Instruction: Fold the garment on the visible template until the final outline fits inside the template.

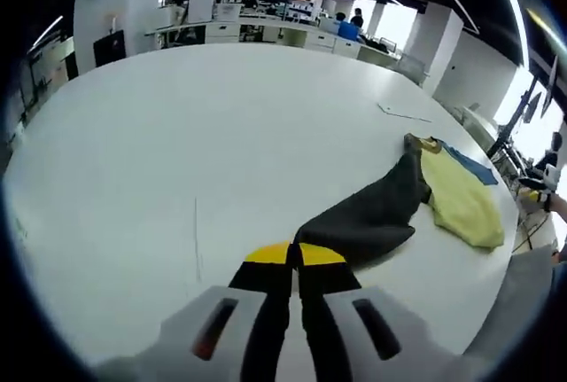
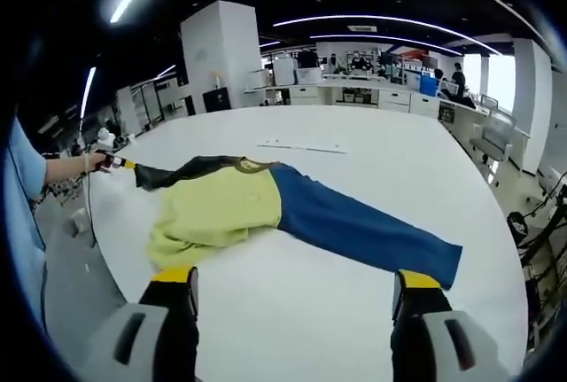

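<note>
Behind gripper (image 1: pixel 295 256), sleeve (image 1: pixel 372 214) end hidden

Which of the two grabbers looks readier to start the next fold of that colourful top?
Left. The left gripper is shut on the dark sleeve, while the right gripper hangs open short of the blue sleeve.

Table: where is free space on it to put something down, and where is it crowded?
The white table is bare beyond the garment, toward the far edge by the office desks, and also between the blue sleeve and the open right gripper. It is crowded near the edge where the left gripper pinches the dark sleeve.
</note>
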